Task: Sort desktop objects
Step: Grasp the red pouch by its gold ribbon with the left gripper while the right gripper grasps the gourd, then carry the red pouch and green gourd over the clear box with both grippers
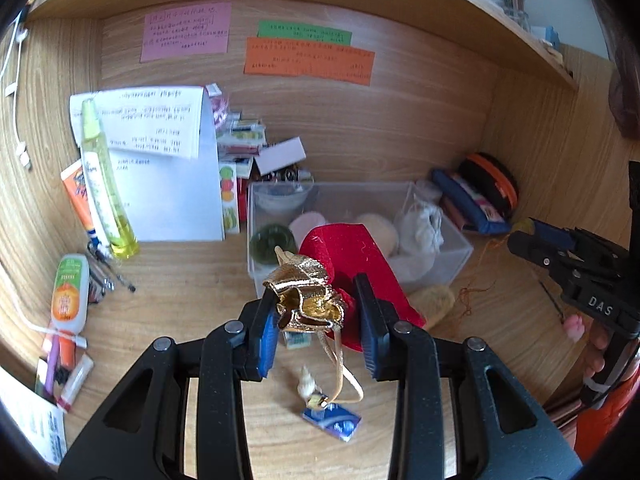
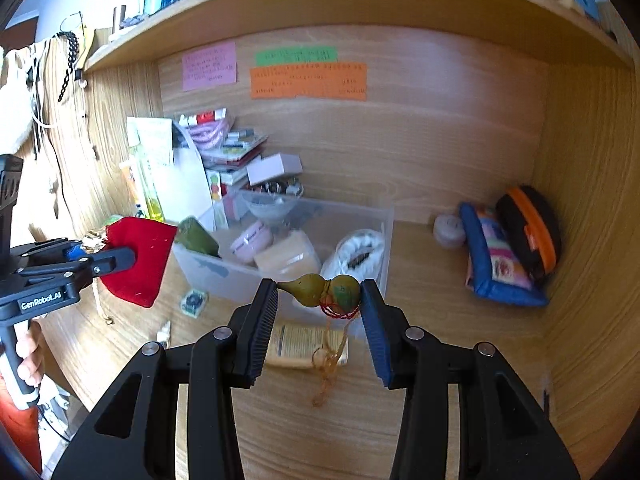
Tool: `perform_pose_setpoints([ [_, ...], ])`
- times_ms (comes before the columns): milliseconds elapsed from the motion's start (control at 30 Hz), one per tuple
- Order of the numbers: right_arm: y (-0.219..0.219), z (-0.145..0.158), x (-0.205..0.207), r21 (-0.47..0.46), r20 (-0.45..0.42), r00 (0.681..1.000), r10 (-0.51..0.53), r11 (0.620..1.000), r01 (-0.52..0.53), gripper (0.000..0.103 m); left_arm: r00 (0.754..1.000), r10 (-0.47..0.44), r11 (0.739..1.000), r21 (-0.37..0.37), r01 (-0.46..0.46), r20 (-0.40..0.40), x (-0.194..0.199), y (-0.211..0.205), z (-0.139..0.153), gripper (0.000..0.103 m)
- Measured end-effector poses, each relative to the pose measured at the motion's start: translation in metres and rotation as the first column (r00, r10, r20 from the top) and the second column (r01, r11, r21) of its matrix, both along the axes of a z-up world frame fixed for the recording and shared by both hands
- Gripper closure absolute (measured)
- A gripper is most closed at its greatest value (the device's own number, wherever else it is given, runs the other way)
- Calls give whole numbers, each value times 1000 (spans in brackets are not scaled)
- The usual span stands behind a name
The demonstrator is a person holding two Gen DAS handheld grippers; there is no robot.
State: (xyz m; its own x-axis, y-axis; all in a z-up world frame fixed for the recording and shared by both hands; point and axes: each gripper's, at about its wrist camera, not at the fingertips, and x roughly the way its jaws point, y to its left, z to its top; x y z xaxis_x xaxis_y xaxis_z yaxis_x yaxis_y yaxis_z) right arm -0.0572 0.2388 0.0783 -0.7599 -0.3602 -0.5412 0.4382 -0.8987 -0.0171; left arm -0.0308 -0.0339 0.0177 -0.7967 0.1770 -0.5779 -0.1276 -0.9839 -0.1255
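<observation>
My left gripper (image 1: 318, 320) is shut on a red velvet pouch with a gold mouth and cord (image 1: 308, 300), held above the desk in front of the clear plastic bin (image 1: 456, 248). The pouch (image 2: 140, 260) also shows in the right wrist view, left of the bin (image 2: 280, 280). My right gripper (image 2: 320, 312) is shut on a small yellow-green gourd (image 2: 324, 290) with a red-orange tassel, held just in front of the bin. The bin holds a green item, a pink case, beige pads and white cloth.
Bottles and tubes (image 1: 100, 176) lean at the left wall beside papers. A blue pouch (image 2: 496, 256) and black-orange case (image 2: 528, 224) sit in the right corner. A blue packet (image 1: 332, 420), a small shell and a yellow packet (image 2: 304, 346) lie on the desk.
</observation>
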Motion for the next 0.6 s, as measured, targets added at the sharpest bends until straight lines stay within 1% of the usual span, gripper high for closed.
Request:
perform_pose_setpoints([
  [200,-8,25,-10,-6,-52,999,3,1000,-3,64,1000,-5,1000,-6,5,-26,-18,0,17,69],
  [367,-20,46,-27,7,-91,996,1,1000,0,64,1000,-6,1000,-21,6,-27,-35,-1,25,69],
  [600,-35,76,-50,-1,-144,990,4,1000,-4,64,999,-4,999,-42,3,-35,-58,1,32,69],
])
